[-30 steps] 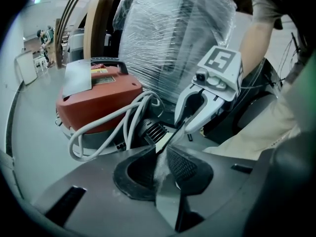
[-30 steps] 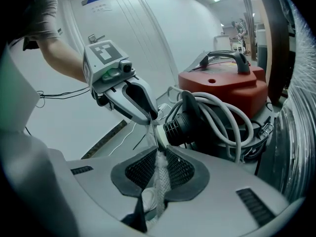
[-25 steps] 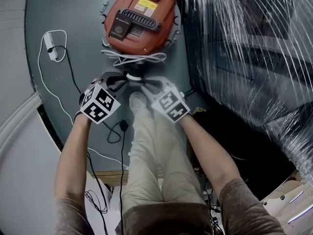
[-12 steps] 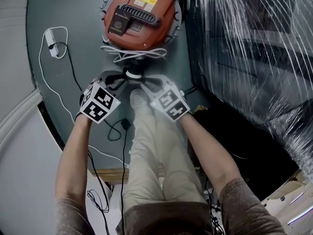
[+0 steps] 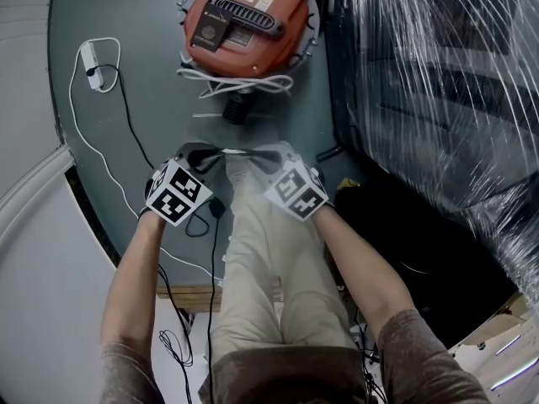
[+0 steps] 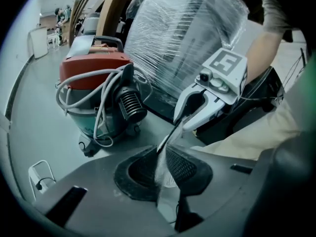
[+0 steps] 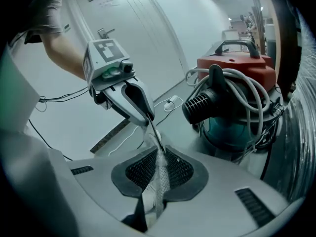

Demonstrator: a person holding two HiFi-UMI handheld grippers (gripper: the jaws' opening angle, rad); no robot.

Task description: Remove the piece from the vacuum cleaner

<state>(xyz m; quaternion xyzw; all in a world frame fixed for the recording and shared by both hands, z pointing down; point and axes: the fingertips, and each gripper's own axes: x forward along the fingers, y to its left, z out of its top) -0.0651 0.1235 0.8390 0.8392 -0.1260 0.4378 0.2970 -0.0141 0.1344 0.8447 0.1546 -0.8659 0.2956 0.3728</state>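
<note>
The red-topped vacuum cleaner (image 5: 248,15) stands on the grey floor at the top of the head view, its black front port (image 5: 237,110) facing me. A thin, whitish, mesh-like flat piece (image 5: 240,151) hangs free of that port, stretched between my two grippers. My left gripper (image 5: 206,155) pinches its left end and my right gripper (image 5: 274,153) its right end. Both sets of jaws are closing on it. In the left gripper view the piece (image 6: 163,164) runs from the pads up to the right gripper (image 6: 181,123). The right gripper view shows the piece (image 7: 159,169) reaching the left gripper (image 7: 144,118).
A white cord (image 5: 236,84) is wound round the vacuum's base. A white plug adapter (image 5: 94,72) with its cable lies at the left. A large plastic-wrapped bulk (image 5: 429,82) fills the right side. The person's leg and shoe (image 5: 253,225) are just below the grippers, with black cables beside them.
Both grippers have pulled back from the vacuum's port toward the person. The thin piece they hold has come away from the port with them.
</note>
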